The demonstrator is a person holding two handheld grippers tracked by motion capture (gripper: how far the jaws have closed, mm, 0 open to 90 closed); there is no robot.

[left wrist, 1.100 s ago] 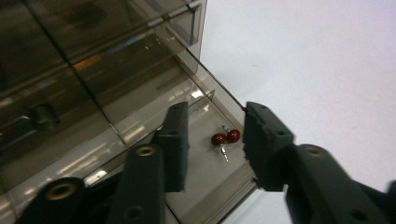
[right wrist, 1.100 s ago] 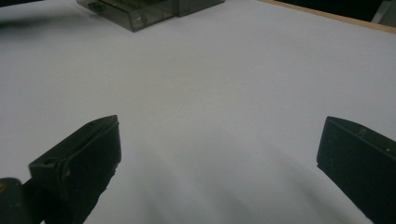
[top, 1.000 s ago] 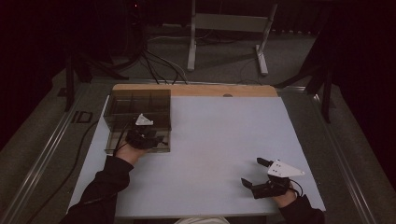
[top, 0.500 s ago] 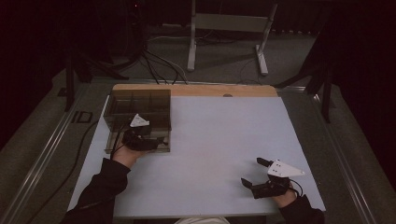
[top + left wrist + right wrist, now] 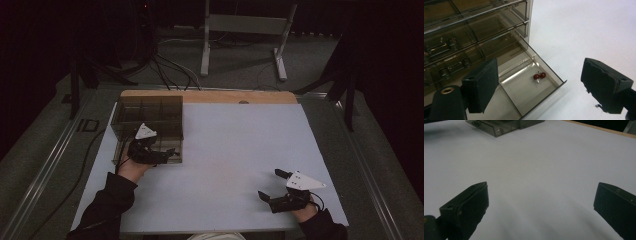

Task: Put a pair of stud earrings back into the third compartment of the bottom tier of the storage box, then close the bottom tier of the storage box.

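I am holding the right gripper (image 5: 274, 186) low at the near right of the white table (image 5: 240, 150), its jaws standing wide apart with nothing between them but bare table. Farther off on the left, I am keeping the left gripper (image 5: 172, 153) at the front of the smoky drawer cabinet (image 5: 150, 111); its jaws have just been opening and are now gaping, gripping nothing. Beyond them the bottom drawer (image 5: 530, 86) is standing pulled out, and two small red beads (image 5: 539, 75) are lying inside it, touching each other near its right wall.
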